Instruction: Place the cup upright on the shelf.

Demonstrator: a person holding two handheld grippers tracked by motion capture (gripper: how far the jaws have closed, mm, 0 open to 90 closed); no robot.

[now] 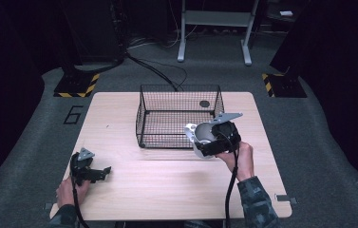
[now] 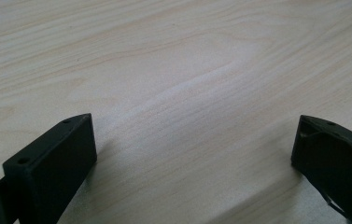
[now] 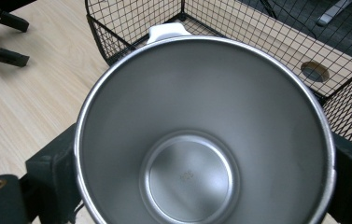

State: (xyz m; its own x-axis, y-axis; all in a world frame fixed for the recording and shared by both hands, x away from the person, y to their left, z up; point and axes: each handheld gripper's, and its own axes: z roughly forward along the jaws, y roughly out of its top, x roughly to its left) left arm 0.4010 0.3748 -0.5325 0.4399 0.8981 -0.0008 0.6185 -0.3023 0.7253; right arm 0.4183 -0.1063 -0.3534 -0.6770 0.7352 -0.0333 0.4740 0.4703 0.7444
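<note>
Right gripper view: our right tongs point(image 3: 201, 186) pinch a steel cup point(image 3: 201, 130) across its body — rigid, light, slick; basket point(image 3: 276, 51) just ahead. Left tongs point(image 2: 192, 154) spread, empty.

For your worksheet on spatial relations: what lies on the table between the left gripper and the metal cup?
Only bare table, as the high view shows; the left gripper rests apart from the metal cup.

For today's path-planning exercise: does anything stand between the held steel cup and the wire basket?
Only the basket's own near wall. The right gripper holds the cup just outside the front right corner, so it must clear that rim. The basket floor looks bare.
</note>
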